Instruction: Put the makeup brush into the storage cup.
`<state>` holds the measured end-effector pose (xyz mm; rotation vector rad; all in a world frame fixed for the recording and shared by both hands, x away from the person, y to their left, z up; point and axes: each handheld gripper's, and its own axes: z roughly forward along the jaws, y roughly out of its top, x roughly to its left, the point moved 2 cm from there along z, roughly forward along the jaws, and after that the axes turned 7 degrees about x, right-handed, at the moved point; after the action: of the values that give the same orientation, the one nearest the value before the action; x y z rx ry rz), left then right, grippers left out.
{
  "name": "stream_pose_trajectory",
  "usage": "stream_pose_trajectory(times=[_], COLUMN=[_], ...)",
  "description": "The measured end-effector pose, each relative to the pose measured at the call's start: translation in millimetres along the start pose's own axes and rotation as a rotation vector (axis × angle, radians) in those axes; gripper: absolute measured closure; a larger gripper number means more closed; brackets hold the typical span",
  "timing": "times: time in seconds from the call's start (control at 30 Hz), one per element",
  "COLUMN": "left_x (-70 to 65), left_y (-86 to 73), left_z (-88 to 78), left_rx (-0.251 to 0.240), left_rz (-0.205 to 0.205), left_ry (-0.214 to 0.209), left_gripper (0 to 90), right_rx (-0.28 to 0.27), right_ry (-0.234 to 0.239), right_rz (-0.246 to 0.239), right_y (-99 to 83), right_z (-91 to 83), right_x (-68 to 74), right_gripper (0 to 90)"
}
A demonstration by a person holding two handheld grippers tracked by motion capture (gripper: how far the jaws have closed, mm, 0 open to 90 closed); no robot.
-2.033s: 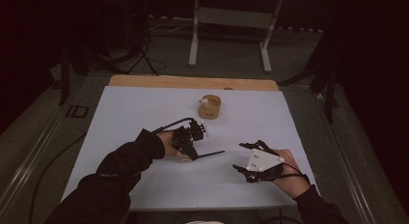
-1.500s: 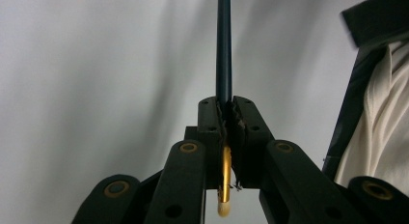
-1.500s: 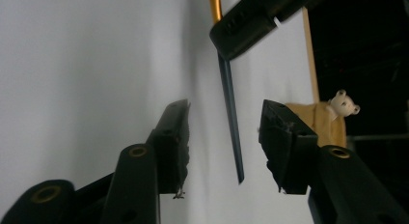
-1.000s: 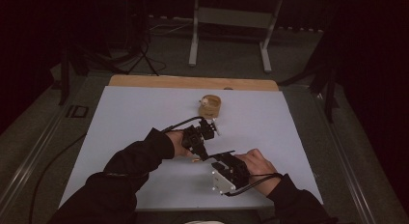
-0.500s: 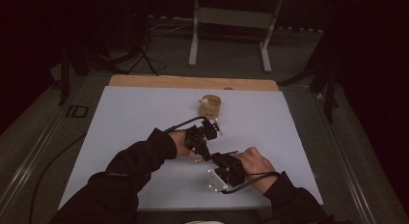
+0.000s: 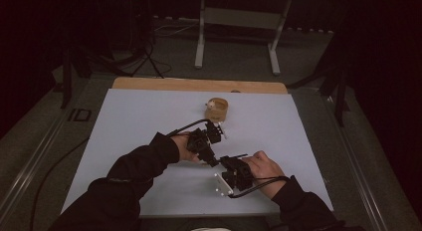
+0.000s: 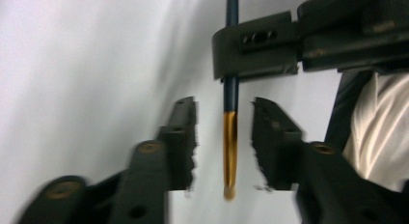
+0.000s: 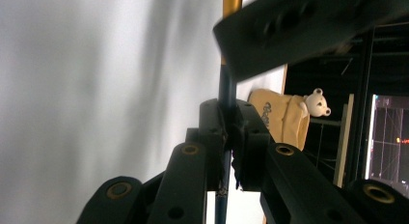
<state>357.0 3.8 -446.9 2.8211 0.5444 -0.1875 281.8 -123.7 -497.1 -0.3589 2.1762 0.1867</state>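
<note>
A dark blue pen with a gold end (image 7: 230, 137) lies between my two grippers over the white table sheet (image 6: 149, 116). My left gripper (image 7: 224, 104) has just been opening. Its jaws stand apart on either side of the gold end without touching it. My right gripper (image 8: 228, 108) has just closed, and its jaws are shut on the pen's blue barrel (image 8: 226, 91). In the high view the left gripper (image 6: 213, 156) and the right gripper (image 6: 225, 164) meet tip to tip near the table's front middle.
A tan cup with a small white bear on it (image 6: 217, 108) stands behind the grippers, toward the back of the sheet. The table's wooden back edge (image 6: 199, 84) runs beyond it. A metal stand (image 6: 236, 22) is on the floor farther back.
My right hand came in from the right to meet the left gripper and its jaws closed on the pen. The left jaws, shut on the pen before, have opened.
</note>
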Motion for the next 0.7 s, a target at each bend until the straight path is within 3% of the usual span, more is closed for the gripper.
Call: stream_pose_trajectory(times=[0.07, 0.17, 0.2, 0.4, 0.53, 0.6, 0.63, 0.7], left_x=[3.2, 11.0, 13.7, 21.5, 27.7, 31.2, 32.9, 35.3], left_y=[-5.0, -15.3, -19.9, -41.4, -54.7, -61.5, -64.8, -70.7], left_z=[-4.7, -11.1, -13.2, -24.4, -30.1, -32.4, -33.4, -33.8], left_rx=[-0.032, -0.090, -0.102, -0.214, -0.268, -0.298, -0.295, -0.320], left_rz=[-0.024, -0.093, -0.094, -0.116, -0.142, -0.158, -0.164, -0.177], left_ry=[-0.005, -0.051, -0.067, -0.014, 0.029, 0.047, 0.030, 0.003], left_gripper=[52.7, 36.3, 35.6, 15.7, 1.4, 1.3, 1.4, 1.3], right_rx=[0.001, -0.001, 0.001, -0.004, -0.032, -0.014, -0.044, -0.049], right_ry=[-0.001, -0.001, -0.001, 0.036, 0.041, 0.110, 0.118, 0.116], right_rz=[0.013, 0.057, 0.066, 0.118, 0.198, 0.300, 0.339, 0.381], right_y=[-3.1, -9.1, -11.2, -22.3, -28.8, -32.1, -34.2, -36.9], right_z=[0.0, -0.7, -0.8, -2.9, -7.4, -7.7, -9.4, -11.8], right_x=[-0.6, -2.6, -3.5, -8.8, -13.0, -17.1, -19.6, -23.0], right_gripper=[83.6, 83.6, 83.6, 83.6, 83.5, 83.5, 83.5, 83.5])
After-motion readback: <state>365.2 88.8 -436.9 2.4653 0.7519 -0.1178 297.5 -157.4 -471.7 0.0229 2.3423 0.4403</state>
